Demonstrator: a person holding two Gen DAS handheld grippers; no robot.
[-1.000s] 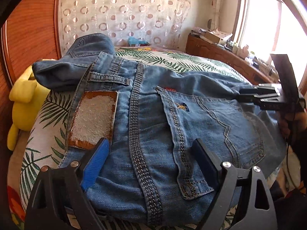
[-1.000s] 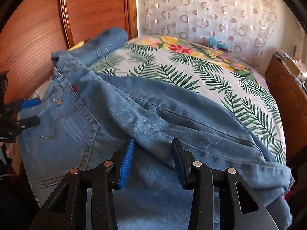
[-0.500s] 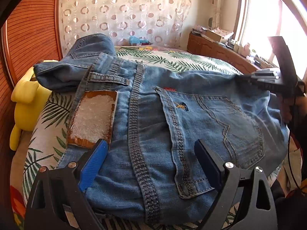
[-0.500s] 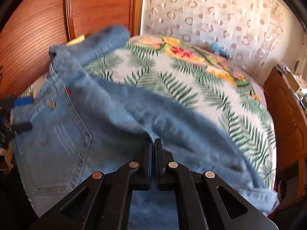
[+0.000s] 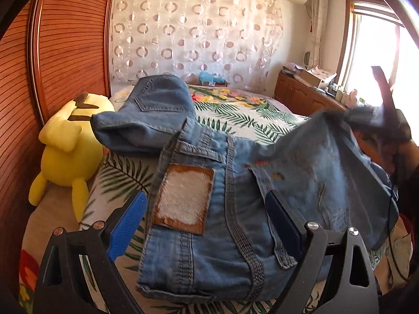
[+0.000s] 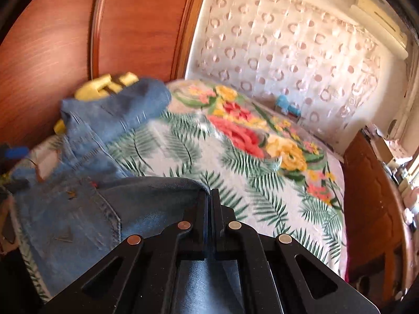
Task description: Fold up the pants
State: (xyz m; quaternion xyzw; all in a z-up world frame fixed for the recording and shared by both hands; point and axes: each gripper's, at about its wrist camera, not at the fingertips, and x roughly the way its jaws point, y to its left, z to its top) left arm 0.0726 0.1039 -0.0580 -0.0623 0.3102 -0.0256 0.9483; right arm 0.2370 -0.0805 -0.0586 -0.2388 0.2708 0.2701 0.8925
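Blue denim jeans lie on the bed, waistband end near me, with a brown-edged label patch showing. My left gripper is open, its blue pads either side of the waistband area, holding nothing. My right gripper is shut on a fold of the jeans and holds it lifted above the bed; it shows blurred at the right of the left wrist view. One pant leg end lies bunched toward the headboard.
The bed has a palm-leaf and flower cover. A yellow plush toy sits by the wooden wall panel. A wooden cabinet stands on the right under a window. A patterned curtain hangs behind.
My right gripper shut on the denim and has lifted it up and over toward the waistband side. My left gripper stayed open and drew back slightly, so the waistband edge shows.
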